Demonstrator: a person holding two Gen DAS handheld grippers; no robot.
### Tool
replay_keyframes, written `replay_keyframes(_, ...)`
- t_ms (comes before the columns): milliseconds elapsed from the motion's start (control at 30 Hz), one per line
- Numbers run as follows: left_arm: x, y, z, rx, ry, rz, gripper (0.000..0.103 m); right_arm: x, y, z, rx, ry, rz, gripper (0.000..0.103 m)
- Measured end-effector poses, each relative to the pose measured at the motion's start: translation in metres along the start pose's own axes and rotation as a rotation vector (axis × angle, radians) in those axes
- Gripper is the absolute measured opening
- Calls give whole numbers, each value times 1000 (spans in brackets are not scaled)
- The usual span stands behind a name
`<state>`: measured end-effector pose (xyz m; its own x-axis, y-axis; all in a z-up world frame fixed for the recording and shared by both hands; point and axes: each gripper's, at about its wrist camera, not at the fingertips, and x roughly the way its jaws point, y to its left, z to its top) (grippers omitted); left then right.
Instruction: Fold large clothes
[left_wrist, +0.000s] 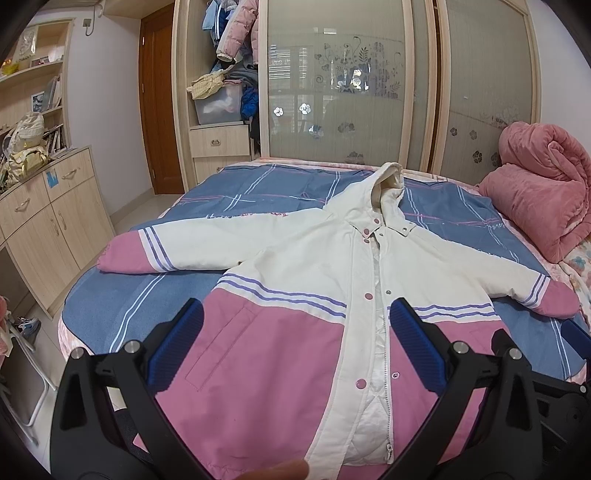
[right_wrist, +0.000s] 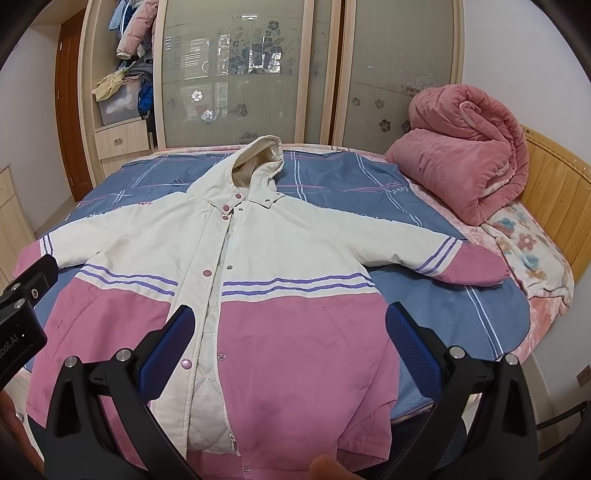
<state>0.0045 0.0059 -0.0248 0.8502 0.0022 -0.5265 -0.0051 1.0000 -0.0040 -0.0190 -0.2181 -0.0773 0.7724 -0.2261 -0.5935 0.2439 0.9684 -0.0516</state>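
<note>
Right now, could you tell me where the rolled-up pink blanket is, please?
The pink blanket sits at the far right of the bed in both wrist views, beside the wooden headboard, beyond the jacket's right-hand sleeve and apart from it.

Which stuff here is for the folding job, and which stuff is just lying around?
For the job:
- hooded jacket, spread flat and unfolded
- left gripper, jaws open
- right gripper, jaws open
- bed under it

Just lying about:
- rolled pink blanket
- floral pillow
- wardrobe
- plastic storage bin
</note>
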Motion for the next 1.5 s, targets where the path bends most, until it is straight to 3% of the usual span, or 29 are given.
replay_keyframes(133,12,12,-6,-45,40,6,101,6,-5,1,18,-35,-64,102)
replay_keyframes(267,38,8,-18,-8,127,37,101,16,-13,1,8,-98,-270,102)
replay_keyframes(400,59,-16,-28,118,121,129,101,21,-39,4,70,-151,-284,102)
replay_keyframes(500,86,-41,-40,237,200,208,101,14,-59,21,126,-280,-396,102)
replay_keyframes(633,108,-61,-35,211,299,56,101,10,-87,64,161,-483,-364,102)
replay_keyframes(667,112,-69,-33,203,305,28,101,19,-96,73,186,-492,-359,102)
replay_keyframes(733,119,-87,-29,173,305,-24,101,50,-115,88,233,-401,-350,102)
replay_keyframes(800,131,-108,-27,148,310,-26,101,97,-143,89,283,-244,-265,102)
replay_keyframes(900,152,-138,-26,155,343,-41,101,134,-173,76,360,-182,-335,102)
replay_keyframes(967,163,-160,-24,165,333,-48,101,154,-191,76,373,-136,-338,102)
replay_keyframes(1067,171,-184,-21,159,309,-60,94,164,-218,77,439,-141,-336,90)
replay_keyframes(1133,181,-196,-21,144,330,-90,94,162,-228,78,508,-161,-251,83)
replay_keyframes(1167,184,-199,-22,130,343,-102,94,166,-237,83,542,-169,-147,83)
replay_keyframes(1200,188,-203,-24,118,360,-106,94,173,-238,87,543,-161,-144,83)
replay_keyframes(1233,190,-205,-25,114,370,-114,94,176,-237,93,516,-160,-174,83)
replay_keyframes(1300,192,-213,-26,123,371,-136,94,198,-233,106,340,-131,-332,90)
replay_keyframes(1367,192,-219,-28,142,351,-140,99,218,-245,98,321,-73,-418,94)
replay_keyframes(1433,194,-224,-31,154,349,-143,100,238,-273,69,489,-8,-400,99)
replay_keyframes(1500,201,-227,-33,162,363,-146,100,270,-313,29,725,138,-360,100)
